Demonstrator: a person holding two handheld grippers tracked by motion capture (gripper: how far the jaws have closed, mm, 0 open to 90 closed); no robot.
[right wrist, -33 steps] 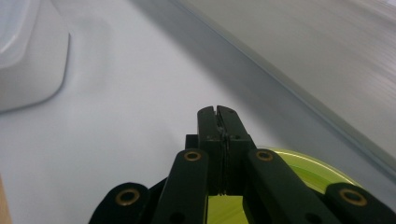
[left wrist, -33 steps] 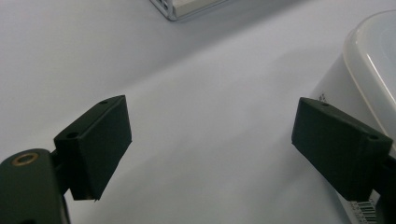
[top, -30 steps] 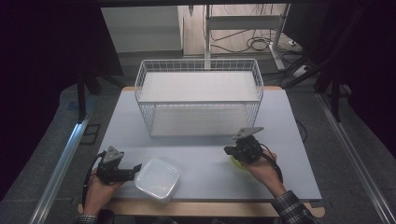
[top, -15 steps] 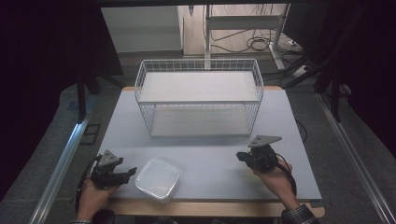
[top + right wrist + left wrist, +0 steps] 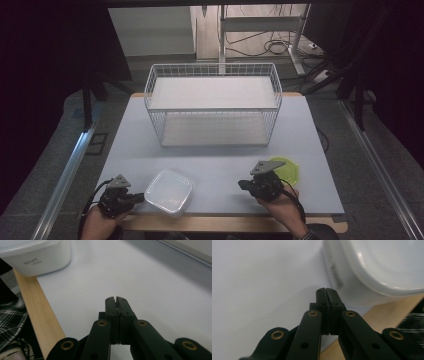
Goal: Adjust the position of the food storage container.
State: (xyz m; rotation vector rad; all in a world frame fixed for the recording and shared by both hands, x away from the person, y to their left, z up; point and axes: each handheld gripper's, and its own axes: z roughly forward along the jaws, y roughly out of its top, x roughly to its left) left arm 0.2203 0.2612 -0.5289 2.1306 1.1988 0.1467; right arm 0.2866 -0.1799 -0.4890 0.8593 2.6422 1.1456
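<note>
Resting on table (image 5: pixel 215 160): left gripper (image 5: pixel 136 197), jaws closed, empty, beside tub (image 5: pixel 169 191) | right gripper (image 5: pixel 243 185), jaws closed, empty, near green lid (image 5: pixel 286 169) | wire basket (image 5: pixel 213 111) at rear

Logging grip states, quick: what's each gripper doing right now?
Left gripper: closed, holding nothing.
Right gripper: closed, holding nothing.

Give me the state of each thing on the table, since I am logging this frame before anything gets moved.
Left gripper: shut, empty, beside the container.
Right gripper: shut, empty, over bare table.
White plastic container: lidded, upright, near the front edge.
Green lid: lying flat behind the right gripper.
Wire basket: upright, empty, at the table's far side.
</note>
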